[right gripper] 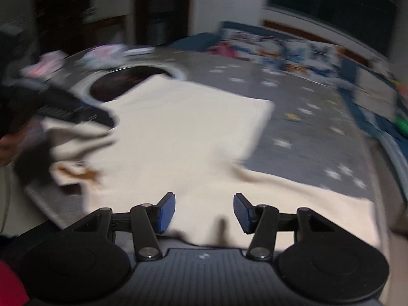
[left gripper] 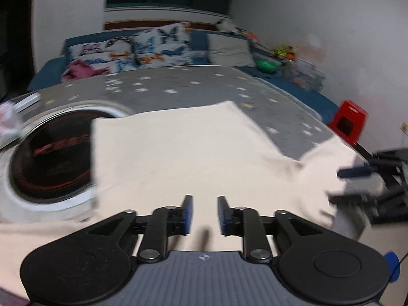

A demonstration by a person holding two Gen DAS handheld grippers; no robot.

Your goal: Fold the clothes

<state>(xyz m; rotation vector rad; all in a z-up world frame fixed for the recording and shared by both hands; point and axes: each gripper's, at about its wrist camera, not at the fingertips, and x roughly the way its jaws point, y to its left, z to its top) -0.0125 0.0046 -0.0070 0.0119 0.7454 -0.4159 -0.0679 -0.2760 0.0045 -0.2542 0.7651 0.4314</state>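
A cream garment [left gripper: 178,153] lies spread on the grey star-patterned table [left gripper: 204,84], with its far part folded into a flat rectangle. My left gripper [left gripper: 204,214] hovers over its near edge, open, with nothing between its blue pads. At the right edge of the left wrist view, a blurred blue finger [left gripper: 354,172] of the right gripper sits over a loose part of the cloth. In the right wrist view the same garment [right gripper: 183,127] fills the middle, and my right gripper [right gripper: 204,211] is open above it. An orange print [right gripper: 79,173] shows on the bunched left part.
A round dark recess with a pale rim [left gripper: 51,158] is set in the table, partly under the garment. Beyond the table are a blue sofa with butterfly cushions [left gripper: 153,46] and a pink cloth [left gripper: 81,70]. A red stool [left gripper: 349,122] stands at the right. Small crumpled items [right gripper: 102,56] lie at the table's far left.
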